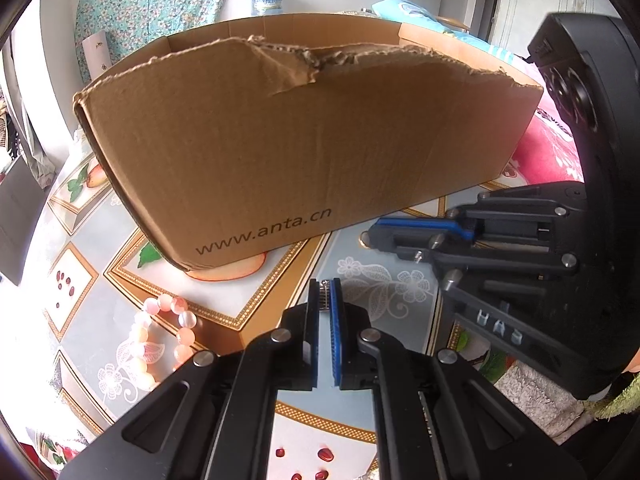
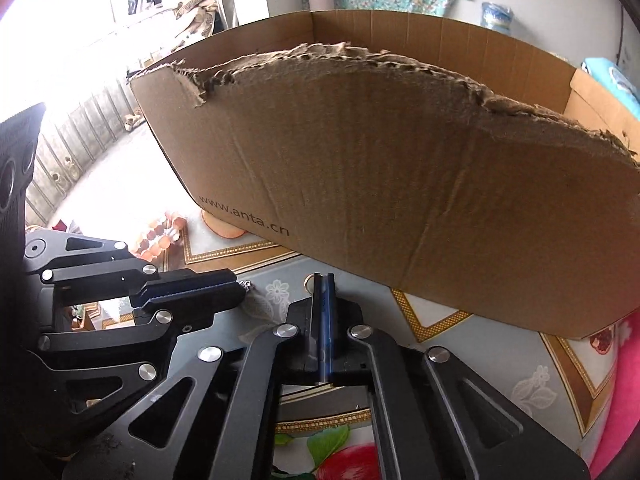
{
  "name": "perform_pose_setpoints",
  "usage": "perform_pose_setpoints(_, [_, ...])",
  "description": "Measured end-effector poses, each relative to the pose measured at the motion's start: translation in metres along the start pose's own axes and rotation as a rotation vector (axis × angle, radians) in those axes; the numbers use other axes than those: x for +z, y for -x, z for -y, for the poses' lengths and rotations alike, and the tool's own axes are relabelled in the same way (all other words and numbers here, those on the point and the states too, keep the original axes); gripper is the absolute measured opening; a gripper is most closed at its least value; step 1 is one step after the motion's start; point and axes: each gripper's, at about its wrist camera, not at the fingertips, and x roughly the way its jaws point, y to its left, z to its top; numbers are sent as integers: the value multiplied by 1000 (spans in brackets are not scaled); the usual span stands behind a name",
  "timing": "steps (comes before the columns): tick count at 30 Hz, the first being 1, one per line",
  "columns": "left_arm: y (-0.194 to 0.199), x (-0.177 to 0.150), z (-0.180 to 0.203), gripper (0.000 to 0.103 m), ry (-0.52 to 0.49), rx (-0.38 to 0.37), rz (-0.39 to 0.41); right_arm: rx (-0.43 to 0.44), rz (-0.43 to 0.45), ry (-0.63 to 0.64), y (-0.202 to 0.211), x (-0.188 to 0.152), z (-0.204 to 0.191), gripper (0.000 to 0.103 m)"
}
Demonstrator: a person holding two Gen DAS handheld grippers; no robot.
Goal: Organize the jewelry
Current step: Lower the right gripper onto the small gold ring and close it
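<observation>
The left gripper (image 1: 325,289) sits low over the table w/ its blue-padded fingers (image 1: 335,312) pinched on a small silvery metal piece (image 1: 325,294), prob. a bit of chain or a clasp; too tiny to say which. It pokes out just past the tips, above the fruit-and-flower patterned tablecloth (image 1: 224,312).

The right gripper (image 2: 323,280) is beside it, coming in from the right. Its fingers are pressed flat together. A small round gold-toned thing (image 2: 309,280) shows just at their left edge, touching or nearly so; can't tell if it's caught between them.

Left of the left gripper, a bracelet of round pink and peach beads (image 1: 168,336) lies on the cloth, curled in a loop, apart from both tools.

Behind everything stands a big open brown cardboard box (image 1: 304,152), near wall torn ragged along the top, "www.anta.cn" printed low on its front. It rests on the cloth just beyond the grippers' tips. Its inside isn't visible from here.
</observation>
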Motion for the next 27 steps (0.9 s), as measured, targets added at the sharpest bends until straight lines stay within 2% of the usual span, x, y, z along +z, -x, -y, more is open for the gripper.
perform_pose_setpoints(6, [0, 0, 1, 4, -1, 2, 1, 15, -7, -11, 3, 4, -1, 0])
perform_pose_setpoints(8, [1, 0, 1, 4, 1, 1, 1, 13, 0, -12, 6, 4, -2, 5])
perform_pose_setpoints(9, [1, -1, 1, 4, 1, 1, 1, 11, 2, -7, 6, 5, -3, 11])
perform_pose_setpoints(10, [1, -1, 1, 4, 1, 2, 1, 6, 6, -1, 7, 4, -4, 20])
perform_pose_setpoints(11, [1, 0, 1, 4, 1, 1, 1, -1, 12, 4, 7, 1, -4, 22])
perform_pose_setpoints(18, [1, -2, 0, 4, 3, 0, 3, -17, 9, 33, -5, 5, -14, 21])
perform_pose_setpoints(21, [1, -2, 0, 4, 3, -1, 3, -48, 14, 70, -6, 7, -21, 10])
perform_pose_setpoints(27, [1, -2, -1, 4, 6, -5, 6, -32, 16, 51, 1, 3, -20, 10])
